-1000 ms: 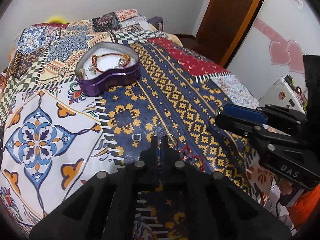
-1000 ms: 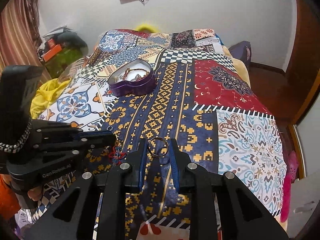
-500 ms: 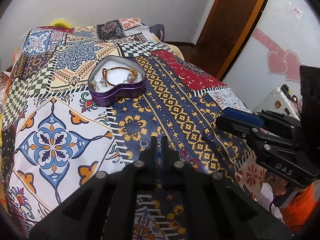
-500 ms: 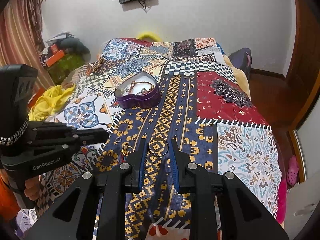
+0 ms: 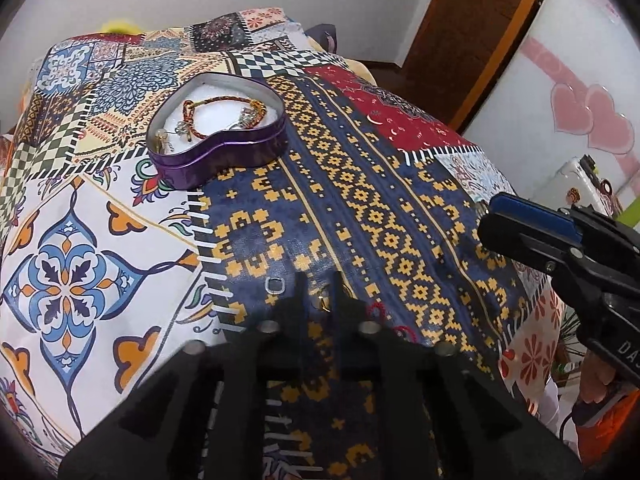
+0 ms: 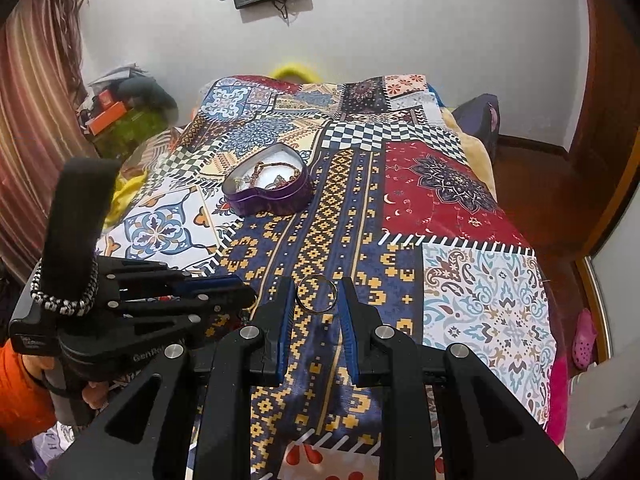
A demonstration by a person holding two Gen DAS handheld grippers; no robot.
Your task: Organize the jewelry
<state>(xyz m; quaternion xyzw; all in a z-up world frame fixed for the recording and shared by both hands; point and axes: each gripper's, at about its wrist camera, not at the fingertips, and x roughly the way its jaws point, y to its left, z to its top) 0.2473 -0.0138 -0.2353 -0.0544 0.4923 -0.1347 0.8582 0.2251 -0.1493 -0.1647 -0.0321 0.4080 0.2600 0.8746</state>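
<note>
Ring [image 6: 316,294] – pinched by right gripper [image 6: 316,298]

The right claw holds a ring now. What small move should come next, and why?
Probably carry the right claw forward and left toward the purple heart tin. The gold ring sits gripped between its fingers, above the quilt, and the tin is open, with a bracelet already inside.
</note>
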